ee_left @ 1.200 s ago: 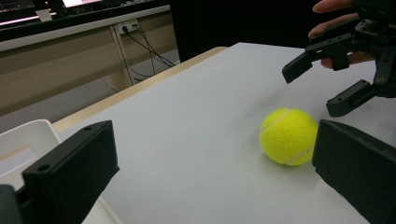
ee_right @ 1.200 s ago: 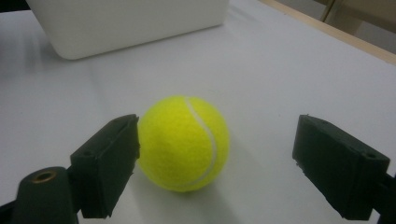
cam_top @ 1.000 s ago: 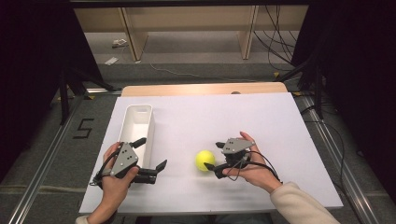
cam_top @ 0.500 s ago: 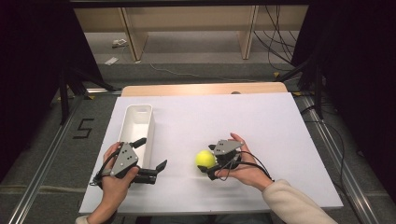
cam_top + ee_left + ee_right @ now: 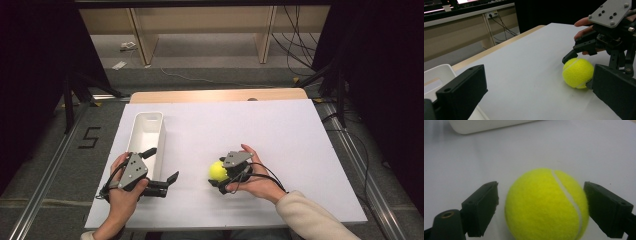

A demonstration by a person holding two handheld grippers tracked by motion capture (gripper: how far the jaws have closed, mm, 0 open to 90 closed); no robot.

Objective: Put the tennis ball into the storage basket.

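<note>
White counter (image 5: 300, 145): right claw (image 5: 218, 178) spread around the ball (image 5: 218, 170) (not yet squeezed); left claw (image 5: 161, 167) gapes idle by the tray (image 5: 145, 131); lift remains.

the left claw (image 5: 159, 169) lies low in the person's left hand (image 5: 122, 192), its jaws spread wide and pointing right. the right claw (image 5: 218, 176) sits in the right hand (image 5: 255, 180), pointing left, jaws parted. both forearms come in from the near edge.
</note>
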